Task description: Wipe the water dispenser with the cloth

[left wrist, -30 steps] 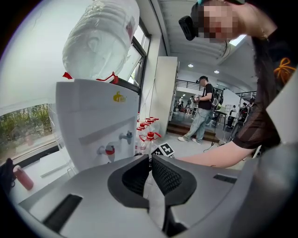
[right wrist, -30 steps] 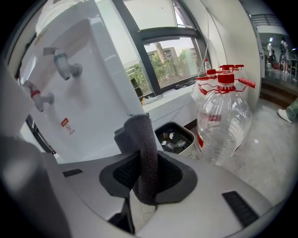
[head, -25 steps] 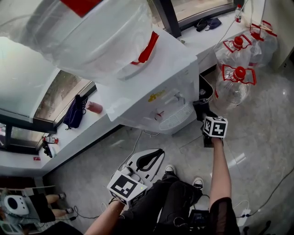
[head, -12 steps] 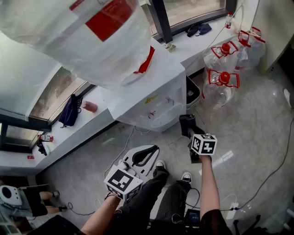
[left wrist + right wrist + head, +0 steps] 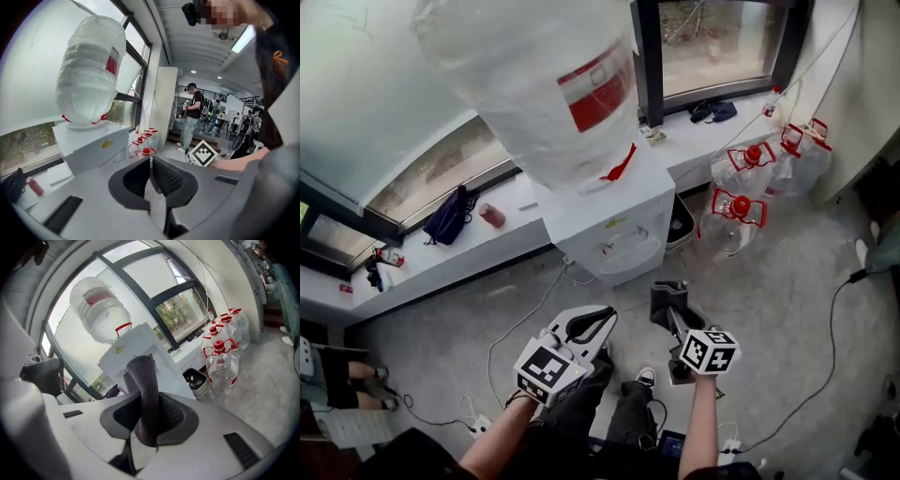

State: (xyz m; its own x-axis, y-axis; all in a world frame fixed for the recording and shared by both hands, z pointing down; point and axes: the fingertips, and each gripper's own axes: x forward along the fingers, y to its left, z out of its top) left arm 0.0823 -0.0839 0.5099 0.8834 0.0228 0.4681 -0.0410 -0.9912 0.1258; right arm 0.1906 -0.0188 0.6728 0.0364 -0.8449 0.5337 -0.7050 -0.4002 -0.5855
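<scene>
The white water dispenser (image 5: 609, 230) stands against the window ledge, carrying a big plastic-wrapped bottle (image 5: 539, 84) with a red label. My right gripper (image 5: 667, 302) is shut on a dark grey cloth (image 5: 664, 298), held apart from the dispenser's front and a little below it in the head view. In the right gripper view the cloth (image 5: 145, 380) sticks up between the jaws of the right gripper (image 5: 147, 413), with the dispenser (image 5: 136, 350) behind it. My left gripper (image 5: 586, 326) is lower left of the dispenser; in its own view the left gripper (image 5: 150, 176) is shut on nothing.
Clear water jugs with red caps (image 5: 731, 211) stand on the floor right of the dispenser, beside a small dark bin (image 5: 680, 217). The window ledge (image 5: 441, 262) holds a dark bag (image 5: 450, 216) and a pink bottle (image 5: 492, 216). Cables (image 5: 534, 314) lie on the floor. People (image 5: 192, 115) stand far off.
Both grippers have drawn back from the dispenser and sit lower in the head view. The right gripper keeps the cloth; it was at the dispenser's front corner a second ago.
</scene>
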